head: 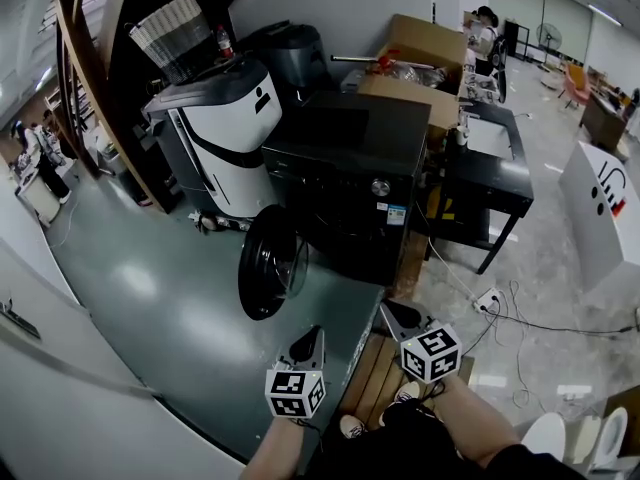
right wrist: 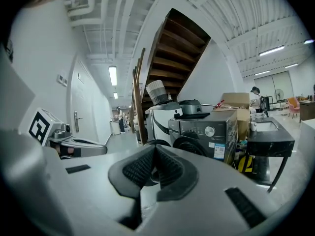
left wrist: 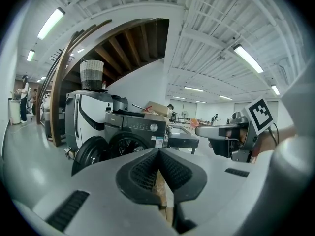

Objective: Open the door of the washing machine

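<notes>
**Washing machine.** The dark washing machine stands on the floor near the middle of the head view. Its control panel and round knob face the person.

**Door.** The round door is already open. It is swung out to the left of the machine's front, edge-on to the drum opening, and hangs above the floor.

**Surroundings.**
- A white unit stands just beside the machine on its left, with a woven basket on top.
- A wooden staircase rises behind the white unit.
- A cardboard box sits behind the machine on its right.
- A black table stands to the right of the machine.
- A power strip lies on the floor in front of the table.

**Left gripper.** The left gripper is at the bottom of the head view, well apart from the door, and points toward the machine. Its fingers are closed pad against pad with nothing between them (the door shows only in the background past the tips).

**Right gripper.** The right gripper is beside the left one, also clear of the machine. Its fingers are likewise pressed together and empty. Its marker cube faces upward
</notes>
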Motion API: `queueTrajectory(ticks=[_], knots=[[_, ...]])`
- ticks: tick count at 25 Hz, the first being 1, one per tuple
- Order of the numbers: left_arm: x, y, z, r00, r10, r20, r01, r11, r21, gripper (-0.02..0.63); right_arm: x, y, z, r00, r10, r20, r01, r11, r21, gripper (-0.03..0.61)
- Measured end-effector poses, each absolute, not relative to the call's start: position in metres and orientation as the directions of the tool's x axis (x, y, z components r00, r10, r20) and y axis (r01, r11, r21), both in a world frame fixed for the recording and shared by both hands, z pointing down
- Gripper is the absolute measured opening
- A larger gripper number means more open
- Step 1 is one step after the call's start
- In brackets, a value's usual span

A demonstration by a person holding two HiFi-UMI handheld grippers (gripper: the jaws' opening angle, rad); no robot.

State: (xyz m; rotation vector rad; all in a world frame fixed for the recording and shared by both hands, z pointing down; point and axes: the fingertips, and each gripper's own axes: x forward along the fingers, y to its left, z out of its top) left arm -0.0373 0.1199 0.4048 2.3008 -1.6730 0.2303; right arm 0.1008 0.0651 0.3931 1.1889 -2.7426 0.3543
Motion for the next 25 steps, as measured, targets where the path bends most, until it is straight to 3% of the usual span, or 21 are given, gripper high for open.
queueTrajectory(ticks=[25], knots=[[-0.0452,0.1240,0.4023,0.303,-0.910,0.283,-0.952,-0.275,0.136,0.018,0.0943,0.0680,0.3924,-0.683,-0.699,0.215,-0.730,0.663,-0.165,0.017]])
